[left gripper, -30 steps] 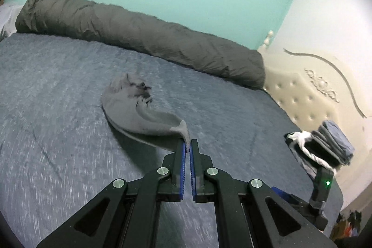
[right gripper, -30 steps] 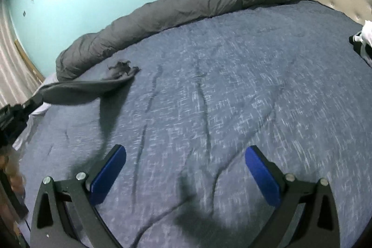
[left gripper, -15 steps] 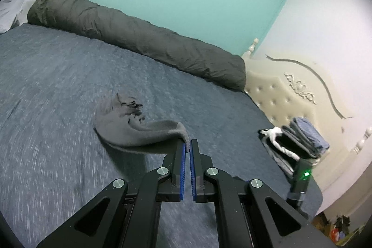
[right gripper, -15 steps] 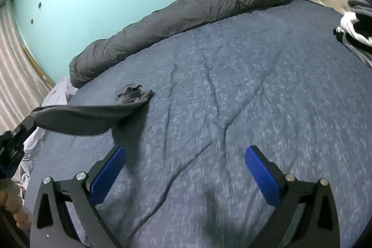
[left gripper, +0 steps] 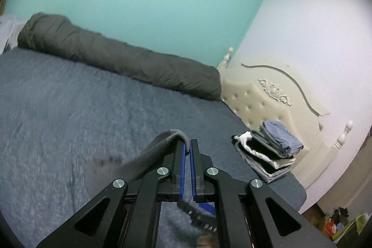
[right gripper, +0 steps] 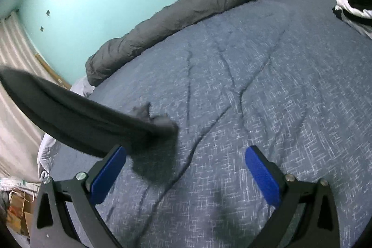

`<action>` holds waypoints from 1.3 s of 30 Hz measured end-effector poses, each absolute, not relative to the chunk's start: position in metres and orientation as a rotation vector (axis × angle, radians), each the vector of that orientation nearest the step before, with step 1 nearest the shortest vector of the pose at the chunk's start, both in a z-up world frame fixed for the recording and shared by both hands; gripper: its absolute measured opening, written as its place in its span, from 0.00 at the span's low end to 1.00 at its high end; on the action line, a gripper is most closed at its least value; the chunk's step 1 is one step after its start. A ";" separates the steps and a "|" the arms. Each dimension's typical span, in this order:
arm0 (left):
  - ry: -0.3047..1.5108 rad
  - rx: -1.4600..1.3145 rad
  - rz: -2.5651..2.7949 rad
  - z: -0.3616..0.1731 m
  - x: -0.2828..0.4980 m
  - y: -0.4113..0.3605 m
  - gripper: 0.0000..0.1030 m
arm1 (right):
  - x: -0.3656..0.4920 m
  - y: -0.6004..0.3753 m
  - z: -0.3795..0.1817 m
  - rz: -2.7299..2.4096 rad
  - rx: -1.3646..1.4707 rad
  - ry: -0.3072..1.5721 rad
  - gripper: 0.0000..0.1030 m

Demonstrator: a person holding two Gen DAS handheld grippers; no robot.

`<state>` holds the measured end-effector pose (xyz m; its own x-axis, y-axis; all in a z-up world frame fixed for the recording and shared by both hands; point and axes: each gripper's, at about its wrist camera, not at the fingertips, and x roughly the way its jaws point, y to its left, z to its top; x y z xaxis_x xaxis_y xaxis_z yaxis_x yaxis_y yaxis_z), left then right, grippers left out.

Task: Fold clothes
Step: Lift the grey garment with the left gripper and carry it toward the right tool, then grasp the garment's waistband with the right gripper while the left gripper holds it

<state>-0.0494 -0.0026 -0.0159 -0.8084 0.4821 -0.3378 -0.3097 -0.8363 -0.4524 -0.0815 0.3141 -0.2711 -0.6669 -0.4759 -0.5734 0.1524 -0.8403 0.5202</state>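
Bed (left gripper: 58, 113): blue-grey cover, creased.
Far edge: rolled grey duvet (left gripper: 121, 62) along the wall.
Headboard end: stack of folded clothes (left gripper: 267, 152).
Near side: tail of grey garment (right gripper: 153, 155), contact unclear.

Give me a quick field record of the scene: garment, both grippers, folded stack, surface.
garment: grey garment, one end pinched, far end trailing toward the bed
left gripper: shut on grey garment
right gripper: open, holding nothing
folded stack: piled near the headboard
surface: blue bedspread, rolled grey duvet along the wall
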 end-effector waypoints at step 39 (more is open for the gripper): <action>-0.954 -0.786 2.641 -0.180 -0.124 -0.114 0.04 | -0.098 0.204 -0.346 -2.097 1.349 -0.277 0.29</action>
<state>-0.1242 -0.1140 -0.1800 -0.8309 0.3771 -0.4091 -0.0287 -0.7634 -0.6453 -0.0983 0.2037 -0.3456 -0.2843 -0.6014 -0.7466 0.3874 -0.7844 0.4844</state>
